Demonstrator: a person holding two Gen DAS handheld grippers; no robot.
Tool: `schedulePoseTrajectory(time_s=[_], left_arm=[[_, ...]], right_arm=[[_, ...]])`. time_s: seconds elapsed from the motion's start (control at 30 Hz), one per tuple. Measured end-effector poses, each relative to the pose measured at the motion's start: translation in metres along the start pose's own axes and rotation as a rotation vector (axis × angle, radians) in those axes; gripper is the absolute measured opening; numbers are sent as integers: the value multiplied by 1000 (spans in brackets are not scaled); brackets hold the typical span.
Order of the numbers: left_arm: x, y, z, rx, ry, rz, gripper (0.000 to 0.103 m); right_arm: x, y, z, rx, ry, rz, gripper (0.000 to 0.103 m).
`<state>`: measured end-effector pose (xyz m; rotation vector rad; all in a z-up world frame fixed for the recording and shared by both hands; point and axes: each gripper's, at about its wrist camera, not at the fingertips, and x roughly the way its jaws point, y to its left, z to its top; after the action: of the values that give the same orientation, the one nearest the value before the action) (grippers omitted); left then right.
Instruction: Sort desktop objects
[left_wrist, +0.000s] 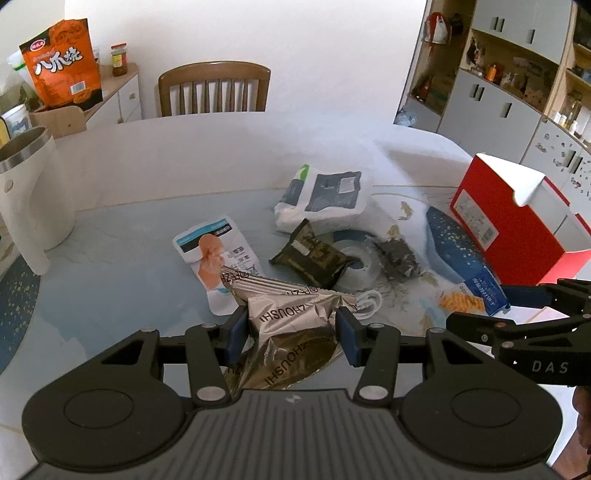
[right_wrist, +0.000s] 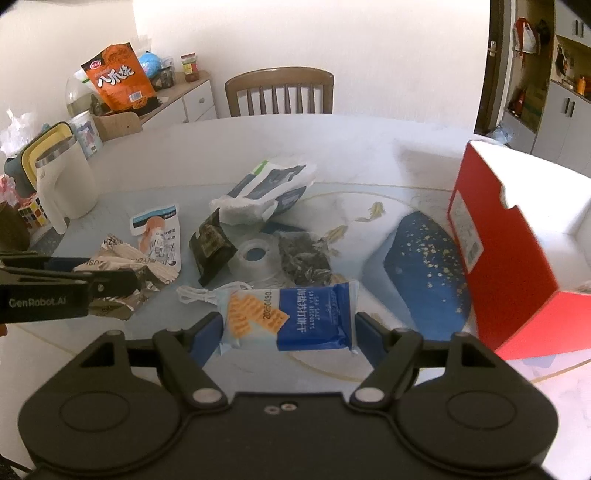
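- The left gripper (left_wrist: 291, 332), black with blue pads, is clenched on a crumpled bronze-and-silver foil snack bag (left_wrist: 295, 321); both pads press into the bag's sides, and the bag sits at 6 o'clock in the left wrist view.
- The right gripper (right_wrist: 290, 332) grasps a blue-and-white soda biscuit packet (right_wrist: 295, 317) printed with orange crackers; the packet lies crosswise between the pads, each pad meeting one end.
- Both packets appear lifted off the round table (left_wrist: 110, 258) with its pale blue cover.
- At the centre of the right wrist view a clear roll of tape (right_wrist: 255, 258) lies flat, with a dark green crinkled sachet (right_wrist: 211, 243) leaning on its 9 o'clock side and a clear bag of dark dried leaves (right_wrist: 304, 258) at its 3 o'clock side.
- A white plastic bag holding a dark packet (right_wrist: 266, 192) lies at 12 o'clock of the tape.
- A white pouch with an orange picture (right_wrist: 159, 236) lies flat at 9 o'clock of the sachet.
- An open red cardboard box with a white inside (right_wrist: 517, 236) stands at 3 o'clock.
- A white kettle with a steel rim (right_wrist: 62, 184) stands at 9 o'clock, near the table's edge.
- A wooden chair (right_wrist: 279, 92) stands at 12 o'clock behind the table.
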<state>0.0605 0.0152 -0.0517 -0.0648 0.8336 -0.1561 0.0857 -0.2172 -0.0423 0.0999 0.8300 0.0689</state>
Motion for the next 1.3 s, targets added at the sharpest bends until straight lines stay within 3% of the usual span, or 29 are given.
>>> schedulePoseTrajectory(time_s=[0.6, 1.3], left_arm=[[-19, -45, 26, 57, -72, -37, 50], [-4, -155, 67, 147, -123, -137, 50]], right_arm=[[-45, -47, 13, 27, -81, -42, 76], [-76, -142, 23, 73, -144, -77, 76]])
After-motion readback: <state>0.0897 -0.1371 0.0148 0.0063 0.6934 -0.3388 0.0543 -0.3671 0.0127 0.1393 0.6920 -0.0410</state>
